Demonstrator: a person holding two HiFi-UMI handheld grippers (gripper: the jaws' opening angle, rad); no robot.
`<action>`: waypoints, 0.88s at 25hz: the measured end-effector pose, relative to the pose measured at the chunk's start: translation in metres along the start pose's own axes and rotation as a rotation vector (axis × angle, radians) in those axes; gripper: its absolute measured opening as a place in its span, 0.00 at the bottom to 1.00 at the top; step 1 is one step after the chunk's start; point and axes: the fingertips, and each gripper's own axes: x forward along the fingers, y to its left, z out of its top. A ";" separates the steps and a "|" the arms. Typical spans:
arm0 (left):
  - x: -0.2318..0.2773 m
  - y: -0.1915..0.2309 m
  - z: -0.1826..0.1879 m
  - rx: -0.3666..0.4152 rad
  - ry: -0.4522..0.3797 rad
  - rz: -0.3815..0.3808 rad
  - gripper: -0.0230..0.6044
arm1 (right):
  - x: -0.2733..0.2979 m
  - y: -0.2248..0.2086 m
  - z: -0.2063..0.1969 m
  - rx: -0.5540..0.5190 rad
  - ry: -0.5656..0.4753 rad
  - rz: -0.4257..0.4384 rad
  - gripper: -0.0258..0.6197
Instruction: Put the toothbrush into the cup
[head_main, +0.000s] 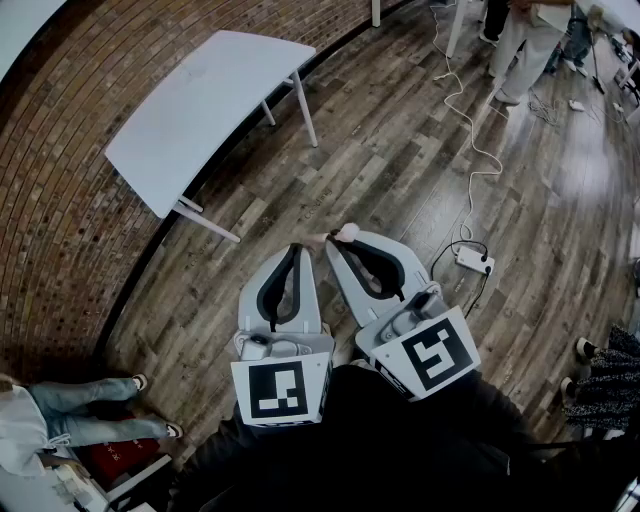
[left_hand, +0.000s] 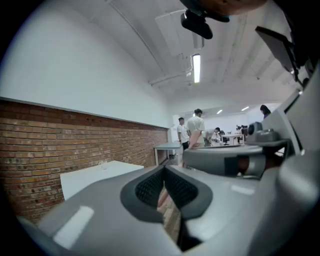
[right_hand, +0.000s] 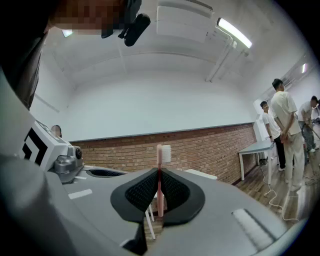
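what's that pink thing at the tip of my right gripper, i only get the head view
Observer: A toothbrush, standing upright in the right gripper view, pinched in the right gripper.
Operator: where's it gripped
Observer: By the handle. The bristle end sticks up clear above the pads.
Operator: any cup ahead
Observer: The left gripper view shows a small clear thing on the white table by the brick wall. It is too small to tell whether it is a cup.
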 end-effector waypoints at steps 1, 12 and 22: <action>0.002 0.004 -0.002 -0.003 0.001 0.002 0.05 | 0.004 0.001 -0.002 -0.003 0.002 0.003 0.07; 0.030 0.072 -0.012 -0.053 -0.017 0.043 0.05 | 0.073 0.012 -0.015 -0.030 0.037 0.039 0.07; 0.076 0.171 -0.001 -0.085 -0.060 0.111 0.05 | 0.181 0.025 -0.010 -0.078 0.047 0.114 0.07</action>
